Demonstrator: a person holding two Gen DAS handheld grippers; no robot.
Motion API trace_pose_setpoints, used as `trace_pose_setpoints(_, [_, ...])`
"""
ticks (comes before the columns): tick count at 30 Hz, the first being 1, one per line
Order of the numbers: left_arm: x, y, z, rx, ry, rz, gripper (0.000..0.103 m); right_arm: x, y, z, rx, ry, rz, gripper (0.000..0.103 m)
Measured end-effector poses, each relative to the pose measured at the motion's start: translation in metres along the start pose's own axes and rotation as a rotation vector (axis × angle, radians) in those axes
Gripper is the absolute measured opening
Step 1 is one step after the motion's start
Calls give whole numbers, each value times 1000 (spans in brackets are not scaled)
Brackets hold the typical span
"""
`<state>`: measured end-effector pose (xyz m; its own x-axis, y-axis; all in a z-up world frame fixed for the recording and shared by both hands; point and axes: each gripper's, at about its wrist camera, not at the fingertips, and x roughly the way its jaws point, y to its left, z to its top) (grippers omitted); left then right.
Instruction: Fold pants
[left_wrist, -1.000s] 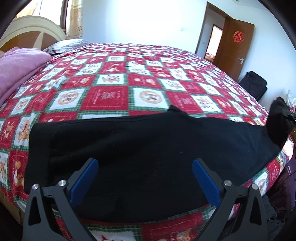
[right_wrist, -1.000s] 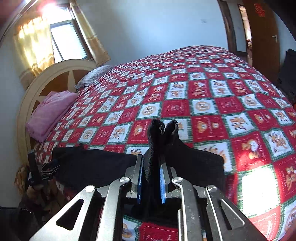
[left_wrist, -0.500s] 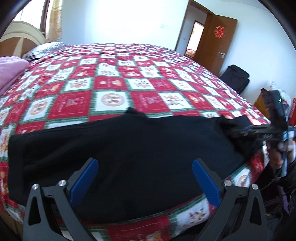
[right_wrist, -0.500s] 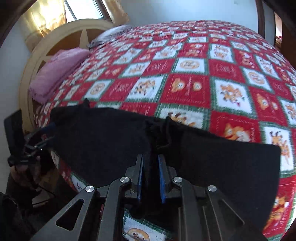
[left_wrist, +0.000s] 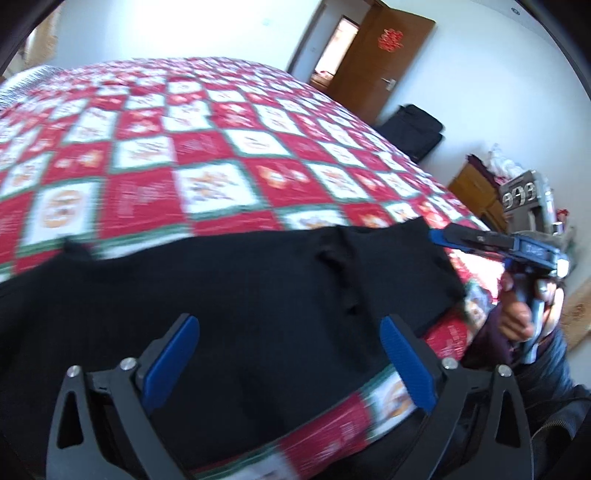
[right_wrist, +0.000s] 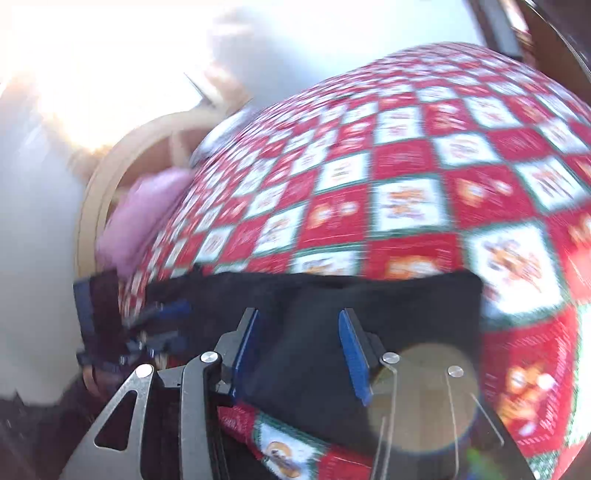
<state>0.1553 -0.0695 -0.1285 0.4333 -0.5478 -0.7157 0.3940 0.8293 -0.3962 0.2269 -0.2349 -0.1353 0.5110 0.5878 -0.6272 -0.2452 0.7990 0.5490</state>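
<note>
Black pants lie flat along the near edge of a bed with a red, white and green checked quilt. My left gripper is open and empty just above the pants. My right gripper shows in the left wrist view at the pants' right end, beside the cloth. In the blurred right wrist view the right gripper is open and empty over the pants. The left gripper shows there at the far left end.
A pink blanket and a round wooden headboard are at the bed's head. A brown door, a black bag and a wooden cabinet stand along the right wall.
My right gripper has opened and let go of the bunched pants cloth, which now lies flat on the bed. Both grippers have swung towards the right; the views are motion-blurred.
</note>
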Motion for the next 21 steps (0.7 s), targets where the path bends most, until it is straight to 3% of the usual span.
trace_pose_setpoints(3, [25, -20, 7, 7, 53, -50, 81, -6, -15, -7, 41, -49, 5, 47])
trace_pose_setpoints(6, [46, -33, 11, 19, 96, -39, 81, -7, -18, -7, 39, -56, 28, 47])
trace_pose_setpoints(11, [62, -37, 20, -1, 86, 6, 79, -9, -25, -7, 38, -75, 31, 47])
trace_pose_setpoints(13, [62, -38, 23, 2, 78, 12, 66, -10, -31, -7, 56, -81, 31, 47])
trace_pose_setpoints(15, [61, -39, 24, 12, 80, 13, 27, -11, -36, -8, 71, -92, 27, 47])
trace_pose_setpoints(16, [61, -40, 24, 16, 82, 6, 15, -12, -38, -8, 81, -107, 23, 47])
trace_pose_setpoints(21, [45, -43, 26, 27, 49, -14, 11, -26, -42, -7, 97, -192, 25, 47])
